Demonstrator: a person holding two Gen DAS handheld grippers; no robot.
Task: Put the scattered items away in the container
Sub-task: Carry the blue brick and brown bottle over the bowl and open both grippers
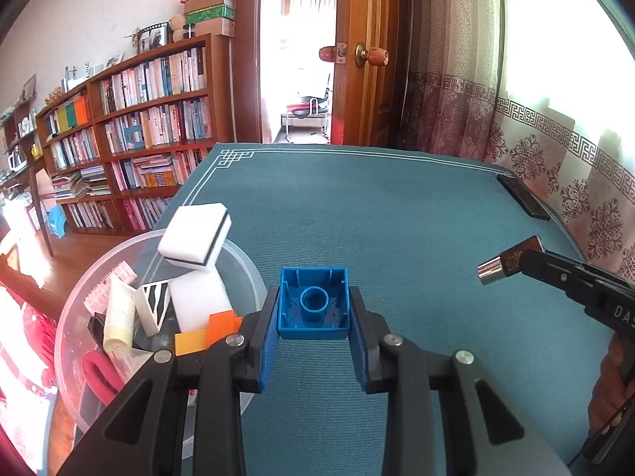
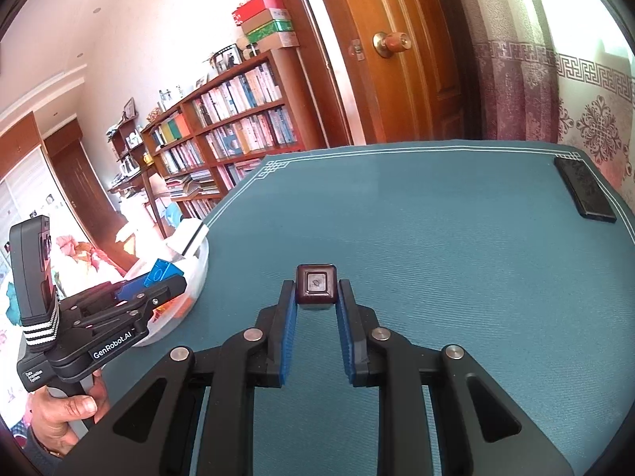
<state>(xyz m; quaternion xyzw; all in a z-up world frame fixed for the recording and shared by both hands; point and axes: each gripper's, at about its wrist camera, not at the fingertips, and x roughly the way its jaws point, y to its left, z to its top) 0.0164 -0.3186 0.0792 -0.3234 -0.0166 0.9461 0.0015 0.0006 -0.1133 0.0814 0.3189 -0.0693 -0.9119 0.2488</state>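
My left gripper is shut on a blue toy brick, hollow underside facing the camera, held over the teal mat just right of the clear plastic bowl. The bowl holds white sponges, a cream tube, orange pieces and other small items. My right gripper is shut on a dark red lipstick, seen end-on. In the left wrist view the lipstick shows its silver tip at the right, held above the mat. In the right wrist view the brick sits beside the bowl.
A black phone lies at the mat's far right corner, also the phone in the left view. The teal mat covers the table. A bookshelf, a wooden door and patterned curtains stand beyond. A hand grips the left tool.
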